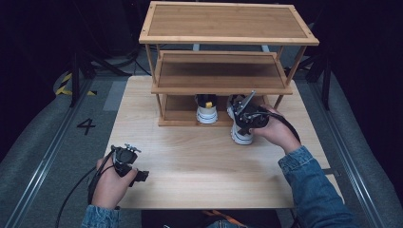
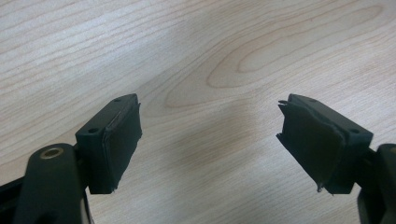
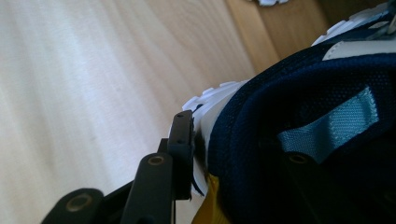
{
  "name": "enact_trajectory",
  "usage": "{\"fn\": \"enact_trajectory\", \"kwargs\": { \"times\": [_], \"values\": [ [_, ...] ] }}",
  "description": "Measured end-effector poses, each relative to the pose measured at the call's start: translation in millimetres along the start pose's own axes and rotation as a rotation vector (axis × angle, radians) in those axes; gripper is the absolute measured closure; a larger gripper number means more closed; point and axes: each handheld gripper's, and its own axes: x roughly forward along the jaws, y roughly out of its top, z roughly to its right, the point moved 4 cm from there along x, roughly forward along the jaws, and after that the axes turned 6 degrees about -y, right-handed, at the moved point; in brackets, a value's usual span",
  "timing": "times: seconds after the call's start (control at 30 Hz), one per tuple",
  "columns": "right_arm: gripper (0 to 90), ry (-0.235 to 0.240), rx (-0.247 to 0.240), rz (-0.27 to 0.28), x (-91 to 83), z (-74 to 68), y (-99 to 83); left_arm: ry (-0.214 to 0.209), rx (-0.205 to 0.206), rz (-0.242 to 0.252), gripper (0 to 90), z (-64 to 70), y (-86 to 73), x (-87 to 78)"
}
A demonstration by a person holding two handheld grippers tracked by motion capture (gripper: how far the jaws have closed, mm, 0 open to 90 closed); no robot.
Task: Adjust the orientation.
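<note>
Left tool [image 1: 127,160], nearest, low over bare bench [image 1: 199,161], jaws spread wide, nothing between them. Farther right, under lowest shelf of wooden rack [image 1: 223,71], one shoe [image 1: 207,112] standing heel outward. Right tool [image 1: 249,115] clenched on heel collar of second shoe [image 1: 241,134], just in front of rack, sole on bench.

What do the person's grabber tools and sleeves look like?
Both tools are black. The left gripper has a black cable trailing off it and small metal parts on top. Up close, its two fingers are blocky, with dark rubbery pads frayed at the edges and brass-coloured rivets at the joints. The right gripper carries a grey plate and a black cable too. The sleeves are blue denim.
</note>
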Motion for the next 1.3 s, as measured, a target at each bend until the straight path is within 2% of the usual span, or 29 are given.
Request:
{"fn": "enact_trajectory", "kwargs": {
  "times": [0.1,0.17,0.3,0.37,0.43,0.57,0.67,0.83,0.93,1.1,1.13,1.3],
  "values": [
    [67.5,-0.022,-0.019,0.01,6.4,5.3,1.0,-0.004,-0.006,-0.006,20.4,-0.6,-2.2,1.3],
    [67.3,-0.024,-0.016,0.02,7.7,6.6,1.2,-0.001,-0.012,-0.008,20.5,-0.7,-3.3,1.7],
    [64.7,-0.04,-0.037,0.034,7.7,6.8,1.6,-0.003,0.001,-0.006,20.5,0.1,-2.1,0.6],
    [59.0,-0.072,-0.062,0.053,6.4,6.8,2.0,-0.004,-0.001,-0.001,20.4,1.7,-0.5,0.4],
    [52.5,-0.132,-0.097,0.087,2.9,7.4,2.7,-0.006,0.003,0.0,20.4,2.7,1.1,0.9],
    [49.6,-0.165,-0.089,0.114,-1.0,7.8,1.1,-0.006,0.019,-0.007,20.4,3.5,4.0,2.1],
    [44.7,-0.202,-0.087,0.164,-2.4,6.2,-1.1,-0.012,0.023,-0.006,20.3,5.2,7.8,3.5],
    [43.5,-0.244,-0.059,0.237,-16.8,0.9,0.8,-0.017,0.035,-0.008,20.3,6.3,11.2,4.8],
    [42.9,-0.263,-0.05,0.247,-22.8,0.2,0.2,-0.02,0.047,-0.01,20.3,7.2,13.3,6.2],
    [46.5,-0.282,0.054,0.317,-42.2,-4.8,-8.7,-0.029,0.066,-0.008,20.3,9.8,22.3,8.0],
    [46.5,-0.282,0.054,0.317,-42.2,-4.8,-8.7,-0.029,0.066,-0.008,20.2,9.8,22.3,8.0],
    [50.0,-0.31,0.119,0.353,-56.4,-8.6,-23.6,-0.042,0.092,-0.011,20.2,15.8,34.7,13.1]
  ]
}}
